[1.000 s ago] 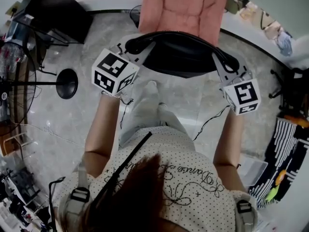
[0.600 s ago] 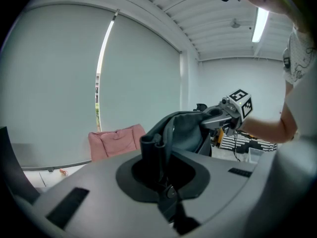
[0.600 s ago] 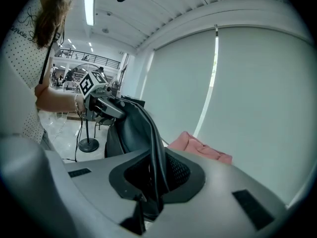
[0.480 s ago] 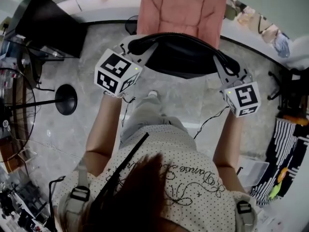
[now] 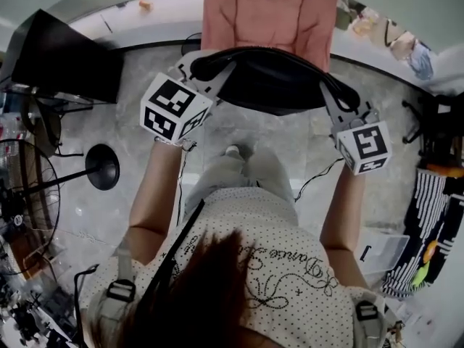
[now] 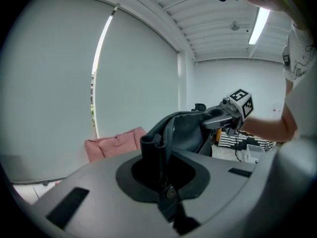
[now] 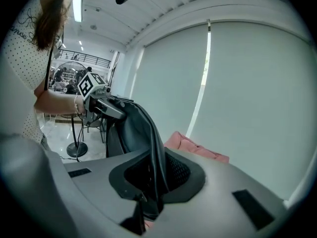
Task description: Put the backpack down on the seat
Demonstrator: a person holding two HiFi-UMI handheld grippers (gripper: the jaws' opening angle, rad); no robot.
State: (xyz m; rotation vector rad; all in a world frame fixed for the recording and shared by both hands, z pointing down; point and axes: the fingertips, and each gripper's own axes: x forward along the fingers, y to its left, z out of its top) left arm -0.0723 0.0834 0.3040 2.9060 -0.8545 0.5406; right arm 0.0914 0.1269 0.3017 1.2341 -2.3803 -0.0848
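Note:
A black backpack (image 5: 268,85) hangs between my two grippers, just in front of the pink cushioned seat (image 5: 268,13) and above the floor. My left gripper (image 5: 199,67) is shut on the backpack's left top edge, where a dark strap fold (image 6: 154,150) stands pinched between the jaws. My right gripper (image 5: 337,93) is shut on the backpack's right edge, and black fabric (image 7: 151,148) runs down between its jaws. From the left gripper view the backpack (image 6: 183,130) stretches across to the right gripper (image 6: 223,120), with the pink seat (image 6: 116,143) behind. The right gripper view shows the left gripper (image 7: 106,108) and the seat (image 7: 195,147).
A fan's round base (image 5: 101,167) and pole stand on the grey floor at the left. A black desk (image 5: 65,56) is at the far left. A striped object (image 5: 420,230) and a clear plastic box (image 5: 380,252) lie at the right. Cables trail from both grippers.
The person has stepped forward, so the floor and fan base have slid in the head view. The backpack stays held between both grippers and now sits a little closer to the pink seat.

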